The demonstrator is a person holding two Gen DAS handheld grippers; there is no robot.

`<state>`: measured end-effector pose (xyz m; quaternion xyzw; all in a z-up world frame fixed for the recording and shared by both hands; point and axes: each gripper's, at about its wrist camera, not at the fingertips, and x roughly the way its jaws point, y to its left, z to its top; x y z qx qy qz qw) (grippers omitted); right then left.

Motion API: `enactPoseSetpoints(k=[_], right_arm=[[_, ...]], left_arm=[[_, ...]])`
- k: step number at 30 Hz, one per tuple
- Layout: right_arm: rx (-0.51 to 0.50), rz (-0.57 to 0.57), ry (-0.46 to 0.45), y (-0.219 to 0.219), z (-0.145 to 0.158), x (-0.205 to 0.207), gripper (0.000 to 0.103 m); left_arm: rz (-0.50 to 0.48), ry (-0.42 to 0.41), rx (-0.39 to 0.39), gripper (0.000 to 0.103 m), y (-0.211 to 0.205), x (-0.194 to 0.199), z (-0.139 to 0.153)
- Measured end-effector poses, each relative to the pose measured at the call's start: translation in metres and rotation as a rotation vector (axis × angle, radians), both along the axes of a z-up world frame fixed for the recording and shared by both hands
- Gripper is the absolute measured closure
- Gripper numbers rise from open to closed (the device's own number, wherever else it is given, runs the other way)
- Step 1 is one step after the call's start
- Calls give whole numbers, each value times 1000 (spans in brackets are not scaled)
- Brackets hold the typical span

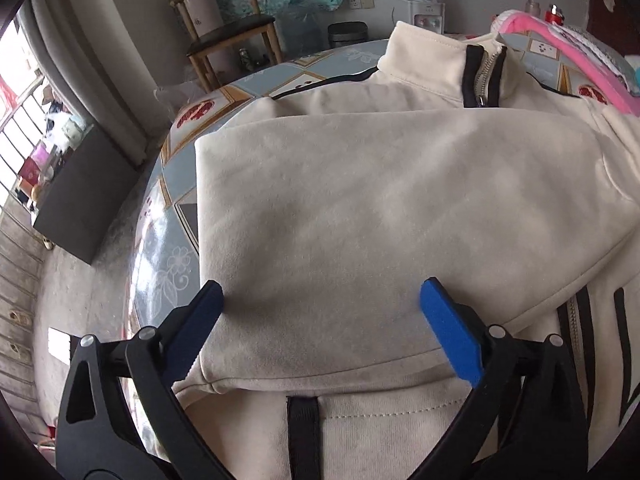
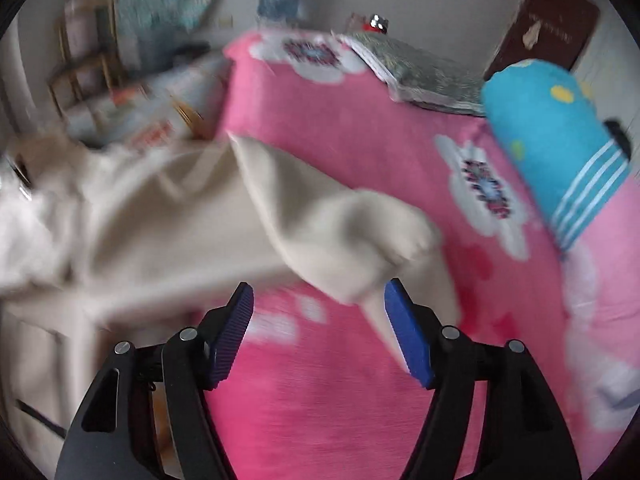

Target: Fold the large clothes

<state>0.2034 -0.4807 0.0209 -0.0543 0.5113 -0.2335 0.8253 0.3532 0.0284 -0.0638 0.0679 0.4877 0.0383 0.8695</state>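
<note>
Only rightward: pink bedspread (image 2: 320, 128) under spread right claw (image 2: 320, 330), cream jacket (image 1: 360, 200) beneath wide-open left claw (image 1: 320, 312).

Both views are lit by soft daylight – a blown-out window (image 1: 24, 120) is seen at the left edge of the left wrist view, and glare is thrown on the glossy tablecloth (image 1: 160, 240). The right wrist view is smeared by motion blur – edges are bent and vignetted

free: tiled tabletop (image 1: 168, 240) left of jacket (image 1: 360, 200) | blocked: blue pillow (image 2: 560, 148) on pink blanket (image 2: 340, 128)
</note>
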Motion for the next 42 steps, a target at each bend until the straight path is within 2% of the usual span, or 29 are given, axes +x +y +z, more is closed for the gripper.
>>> enactPoseSetpoints(k=[3,5,7,8,9,14,17,21,25,28,32,35,36,38,40,41,42], right_arm=[[-96,-37,67,-11,-27,5,36],[-117,-62,73,-19,-36,5,38],[-88,-94,63,-24,-33,2,66],[-69,-120,56,-28,-28,1,91],[-39,-137,28,-29,-19,-3,95],[167,-146,-106,-23,40,-23,98],[346,-102,-204,-3,84,-31,98],[597,13,-310,38,138,-28,98],[728,156,-344,93,169,-6,98],[838,249,-337,141,175,24,98],[942,323,-282,204,161,76,98],[1016,336,-195,252,127,119,97],[1034,337,-149,271,107,134,95],[1024,333,-69,301,77,155,94],[975,327,22,328,38,173,84],[978,324,54,337,23,177,73],[1002,317,81,345,7,180,67]], left_arm=[[5,1,-28,6,4,0,-1],[1,7,-31,6,5,1,-1],[1,19,-35,6,5,2,-1],[2,23,-36,6,5,3,-1],[2,26,-38,6,5,3,-1],[-10,27,-40,6,6,4,-1],[-8,56,-68,6,10,8,-1],[-9,79,-111,6,16,13,-3],[-29,62,-128,6,18,10,-5],[-43,65,-132,6,18,12,-5],[-76,56,-161,7,22,7,0],[-102,11,-191,7,30,-9,14],[-112,-10,-202,7,34,-17,20],[-130,-36,-230,7,40,-30,30],[-151,-59,-252,7,46,-41,38],[-157,-66,-260,7,50,-47,42],[-163,-70,-269,7,51,-50,44]])
